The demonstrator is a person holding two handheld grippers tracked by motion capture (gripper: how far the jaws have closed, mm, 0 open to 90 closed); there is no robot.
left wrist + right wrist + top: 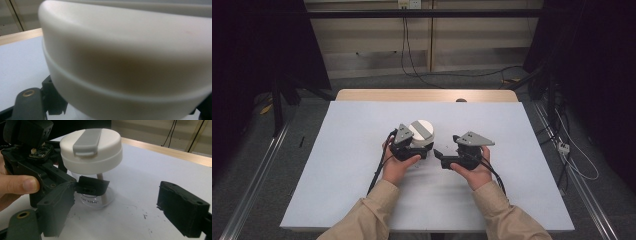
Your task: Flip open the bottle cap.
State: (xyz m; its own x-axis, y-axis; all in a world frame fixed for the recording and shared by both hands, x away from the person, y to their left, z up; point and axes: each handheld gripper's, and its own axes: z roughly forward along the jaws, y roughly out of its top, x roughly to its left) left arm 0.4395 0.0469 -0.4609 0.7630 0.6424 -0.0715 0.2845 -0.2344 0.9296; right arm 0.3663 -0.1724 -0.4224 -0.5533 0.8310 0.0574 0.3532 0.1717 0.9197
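Clear cup [96, 200] with a white lid [422, 131] sat near the centre of the white table [337, 165], leaning a bit off upright in the right gripper view. Grey flip tab [86, 141] ran across the lid top. Print on the clear wall, too small to read past a few letters. Left gripper [414, 149] came in from the cup's 8 o'clock in the high view and was clamped on the clear body just under the lid; one black pad [92, 185] sat flat on the wall, other side hidden behind the cup. Its own camera was right up against the lid [130, 62], blurred. Left hand [396, 167] wrapped the gripper body. Right gripper [443, 159] sat at the cup's 4 o'clock, just beside it, not touching; jaws stood wide apart with bare table between them, cup ahead toward the left jaw in its own view. Right hand [474, 172] held it low over the table. Dark scuff marks [143, 216] on the surface near the right jaw. Wood table edge [427, 95] at 12 o'clock.
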